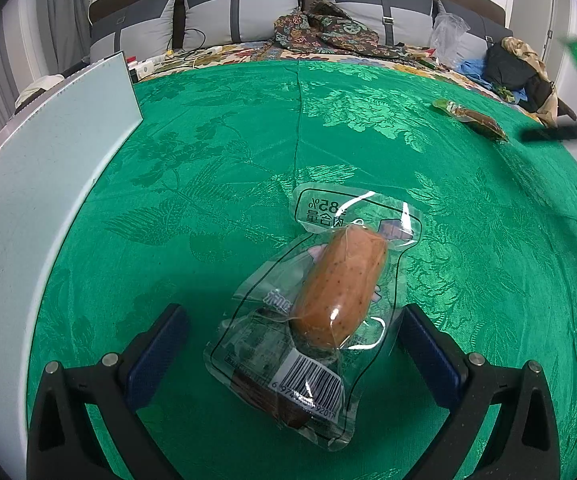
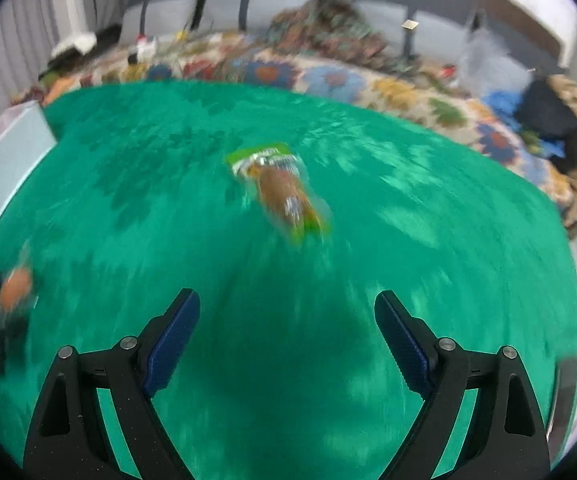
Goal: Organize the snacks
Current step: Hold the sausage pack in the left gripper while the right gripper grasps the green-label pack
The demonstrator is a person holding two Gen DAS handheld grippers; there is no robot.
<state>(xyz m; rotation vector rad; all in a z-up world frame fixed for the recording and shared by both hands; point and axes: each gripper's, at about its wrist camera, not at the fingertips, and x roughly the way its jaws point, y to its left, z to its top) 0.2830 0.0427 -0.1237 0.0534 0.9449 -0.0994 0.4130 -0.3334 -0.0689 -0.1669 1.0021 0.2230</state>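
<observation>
A sausage in a clear vacuum pack (image 1: 328, 296) lies on the green cloth (image 1: 208, 168), its barcode end toward me. My left gripper (image 1: 292, 320) is open, its jaws on either side of the pack's near end, not touching it. A second snack in a green-edged pack (image 1: 472, 118) lies far right; in the blurred right wrist view it (image 2: 280, 192) sits ahead of my right gripper (image 2: 288, 332), which is open and empty, well short of it. The sausage pack shows faintly at the left edge of the right wrist view (image 2: 14, 288).
A pale flat box or board (image 1: 40, 184) stands along the left side of the cloth. Behind the cloth is a floral bedspread (image 2: 328, 76) with pillows, cables, clothes and a plastic bag (image 1: 446, 36). The right gripper's dark body (image 1: 568, 128) shows at the right edge.
</observation>
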